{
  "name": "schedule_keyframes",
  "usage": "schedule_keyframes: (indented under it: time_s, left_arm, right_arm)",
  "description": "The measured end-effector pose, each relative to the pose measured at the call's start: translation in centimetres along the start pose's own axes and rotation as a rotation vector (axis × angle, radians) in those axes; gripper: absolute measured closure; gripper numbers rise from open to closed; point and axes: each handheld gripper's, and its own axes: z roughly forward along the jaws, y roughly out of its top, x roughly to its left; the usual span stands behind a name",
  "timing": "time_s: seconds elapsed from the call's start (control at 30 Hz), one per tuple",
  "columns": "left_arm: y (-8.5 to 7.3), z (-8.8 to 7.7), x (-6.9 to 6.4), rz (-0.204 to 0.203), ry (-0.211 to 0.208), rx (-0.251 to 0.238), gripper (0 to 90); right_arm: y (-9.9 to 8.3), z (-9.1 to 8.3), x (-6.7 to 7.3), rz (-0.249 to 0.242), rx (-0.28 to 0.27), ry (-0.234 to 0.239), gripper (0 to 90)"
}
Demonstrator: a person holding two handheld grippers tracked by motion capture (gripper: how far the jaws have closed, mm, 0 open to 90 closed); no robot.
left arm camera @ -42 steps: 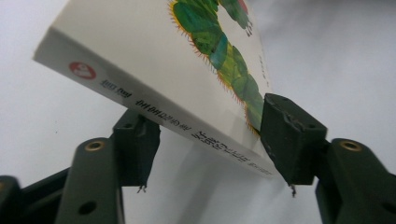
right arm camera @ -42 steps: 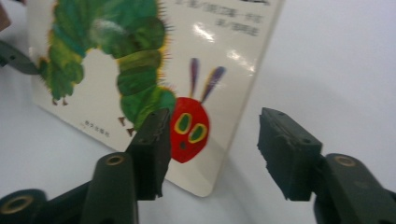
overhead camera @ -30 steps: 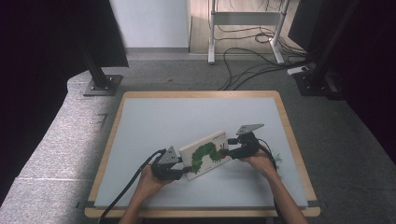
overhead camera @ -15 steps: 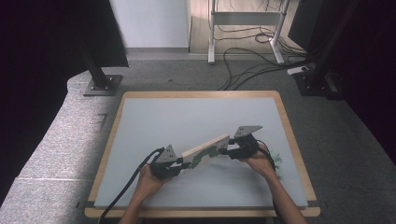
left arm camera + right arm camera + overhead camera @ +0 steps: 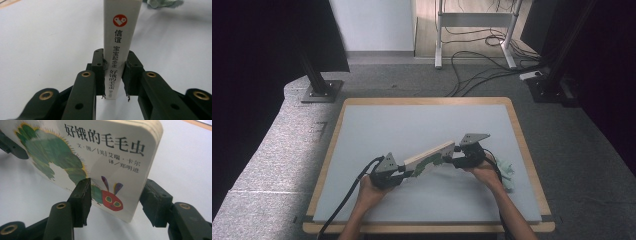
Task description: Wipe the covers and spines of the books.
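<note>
1. We're working a board book (image 5: 429,155), the caterpillar one with Chinese print on the cover. It sits toward the near middle of the surface (image 5: 412,120), strung between the two claws and tipped up on its edge, not lying flat.
2. Done, as far as we can judge: the left claw (image 5: 409,172) has a proper hold. In the left gripper view, the left claw (image 5: 115,62) is clamped narrow on the book (image 5: 121,37) at the spine end, both pads pressing its sides. Its jaws have just been closing, and the book is what they closed on.
3. Half done: the right claw (image 5: 452,159) is at the other end. In the right gripper view, the right claw (image 5: 116,186) straddles the book (image 5: 100,157) at the corner near the caterpillar's red face. One pad is right at the cover, and the other looks to be standing a little off the page edges. Its jaws have just been opening a bit with the book between them, so we'd call it loose, not a real pinch.
4. Still to do, we reckon: the right claw either re-grips or lets go, then the book gets stood up, opened or laid down. We can't tell which.
5. The crumpled greenish wad (image 5: 506,170) on the surface just beyond the right hand is untouched.
</note>
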Motion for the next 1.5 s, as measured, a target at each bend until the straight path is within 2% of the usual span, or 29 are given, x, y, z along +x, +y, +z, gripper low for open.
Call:
schedule_keyframes:
  time_s: [0.17, 0.27, 0.3, 0.53, 0.67, 0.8, 0.97, 1.27, 1.4, 1.5]
  left_arm:
    - [0.0, 0.0, -0.1, 0.017, 0.005, 0.001, 74.3]
    - [0.0, 0.0, 0.0, 0.008, 0.005, 0.002, 74.4]
    - [-0.1, 0.0, 0.1, -0.001, 0.000, -0.003, 74.4]
    - [-0.1, 0.0, 0.2, -0.006, -0.004, -0.004, 74.5]
    - [-0.1, 0.0, 0.2, -0.008, -0.004, -0.007, 74.6]
    - [-0.2, 0.0, 0.2, -0.009, -0.008, -0.008, 74.7]
    - [-0.2, 0.0, 0.2, -0.012, -0.008, -0.010, 74.8]
    - [-0.2, 0.0, 0.2, -0.015, -0.011, -0.012, 74.8]
    - [-0.3, 0.0, 0.3, -0.015, -0.011, -0.012, 74.8]
    - [-0.3, 0.0, 0.3, -0.017, -0.012, -0.012, 74.8]
  right_arm:
    - [0.4, -0.2, 0.3, 0.008, -0.005, -0.005, 38.1]
    - [0.5, -0.4, 0.5, -0.011, 0.011, -0.024, 36.4]
    - [0.6, -0.8, 0.8, -0.018, 0.023, -0.043, 35.5]
    - [0.7, -2.6, 0.7, -0.006, 0.020, -0.041, 34.7]
    - [0.5, -3.6, 0.6, -0.003, 0.038, -0.047, 31.6]
    - [0.0, -4.7, 0.7, -0.010, 0.056, -0.080, 30.7]
    - [-0.7, -6.0, 0.6, 0.004, 0.075, -0.125, 25.7]
    - [-2.6, -8.8, -0.1, 0.088, 0.095, -0.227, 15.5]
    - [-3.4, -9.9, -0.2, 0.100, 0.118, -0.257, 12.4]
    - [-4.2, -10.6, -0.2, 0.104, 0.143, -0.284, 5.7]
